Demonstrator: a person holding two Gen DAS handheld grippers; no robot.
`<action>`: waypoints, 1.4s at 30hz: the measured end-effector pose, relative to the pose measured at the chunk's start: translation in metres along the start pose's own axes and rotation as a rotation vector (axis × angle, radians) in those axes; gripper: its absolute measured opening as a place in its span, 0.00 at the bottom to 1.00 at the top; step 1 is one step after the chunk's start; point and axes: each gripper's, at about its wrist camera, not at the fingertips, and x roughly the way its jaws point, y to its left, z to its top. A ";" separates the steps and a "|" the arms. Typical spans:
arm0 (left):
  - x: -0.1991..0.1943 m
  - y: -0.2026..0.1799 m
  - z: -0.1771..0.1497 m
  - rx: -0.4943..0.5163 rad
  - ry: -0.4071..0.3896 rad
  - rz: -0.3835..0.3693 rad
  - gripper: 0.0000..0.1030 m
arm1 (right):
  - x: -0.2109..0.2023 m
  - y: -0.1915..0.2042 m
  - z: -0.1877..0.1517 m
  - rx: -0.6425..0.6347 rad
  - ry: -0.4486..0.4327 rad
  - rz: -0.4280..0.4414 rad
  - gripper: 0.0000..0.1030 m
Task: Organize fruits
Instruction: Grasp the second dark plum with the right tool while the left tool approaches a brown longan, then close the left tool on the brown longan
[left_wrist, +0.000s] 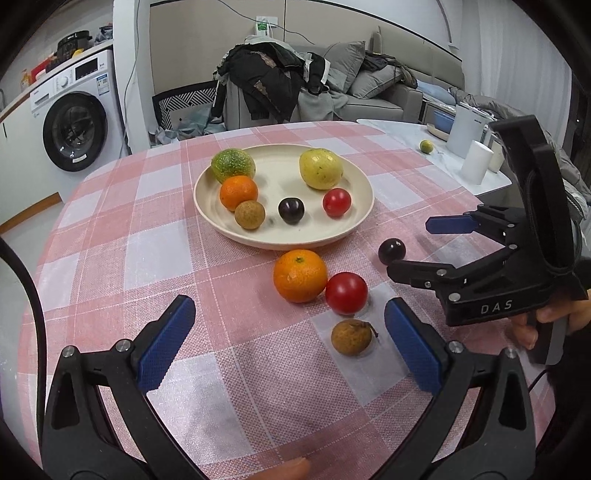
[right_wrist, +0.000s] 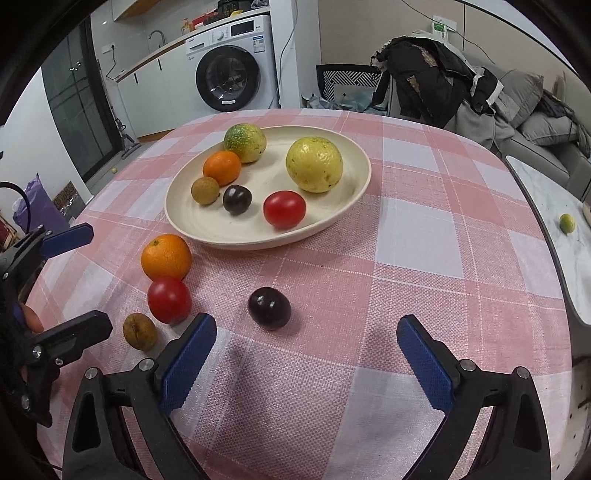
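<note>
A cream plate holds a green fruit, a yellow fruit, an orange, a longan, a dark plum and a red tomato. On the cloth before it lie an orange, a red tomato, a brown longan and a dark plum. My left gripper is open and empty, the longan between its fingers. My right gripper is open and empty, just behind the loose plum.
The round table has a pink and white checked cloth. A white side table to the right carries a small green fruit and white containers. A washing machine and a sofa with clothes stand beyond.
</note>
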 end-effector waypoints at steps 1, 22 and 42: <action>0.001 0.000 0.000 -0.001 0.006 0.000 0.99 | 0.000 0.001 0.000 -0.002 -0.002 0.003 0.92; 0.017 -0.012 -0.007 0.050 0.096 -0.004 0.99 | 0.008 0.024 -0.001 -0.101 0.017 -0.022 0.45; 0.029 -0.022 -0.014 0.073 0.160 -0.119 0.53 | -0.007 0.022 0.006 -0.092 -0.039 0.011 0.24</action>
